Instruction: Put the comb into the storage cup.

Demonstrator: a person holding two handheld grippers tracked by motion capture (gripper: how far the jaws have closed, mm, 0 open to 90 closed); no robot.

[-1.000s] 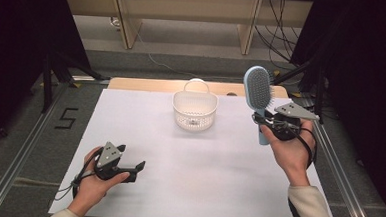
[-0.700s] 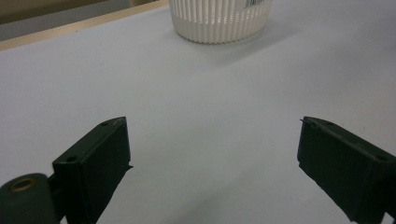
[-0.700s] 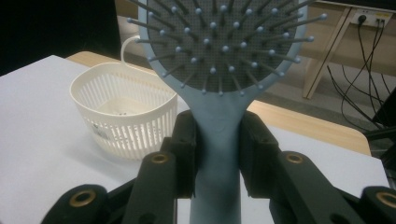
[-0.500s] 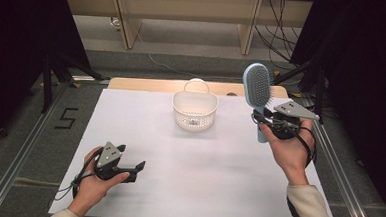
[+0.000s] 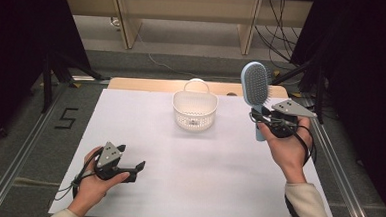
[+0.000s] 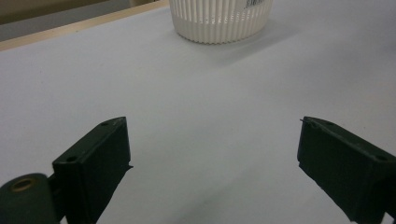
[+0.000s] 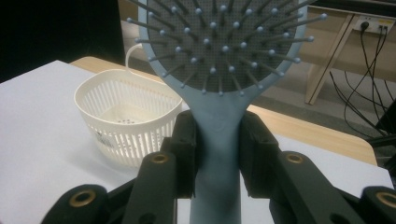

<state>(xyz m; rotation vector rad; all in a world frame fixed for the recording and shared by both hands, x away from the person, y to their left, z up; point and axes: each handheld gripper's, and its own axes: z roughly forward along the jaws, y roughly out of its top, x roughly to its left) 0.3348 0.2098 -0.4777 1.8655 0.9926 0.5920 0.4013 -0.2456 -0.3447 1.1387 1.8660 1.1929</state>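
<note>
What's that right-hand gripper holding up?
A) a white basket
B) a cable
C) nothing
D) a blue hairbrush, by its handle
D: the right gripper has both jaws pressed on the handle of the blue hairbrush, bristle head up, while the white basket stands apart on the table.

surface: white table (image 5: pixel 187 188); on it: white slotted basket (image 5: pixel 194 110), far centre

A pale blue hairbrush (image 5: pixel 256 87) with a grey bristle pad and blue-tipped pins. A cream-white slatted plastic basket (image 5: pixel 195 109) at centre far. White table cover (image 5: pixel 187 178). Black gripper jaws.
</note>
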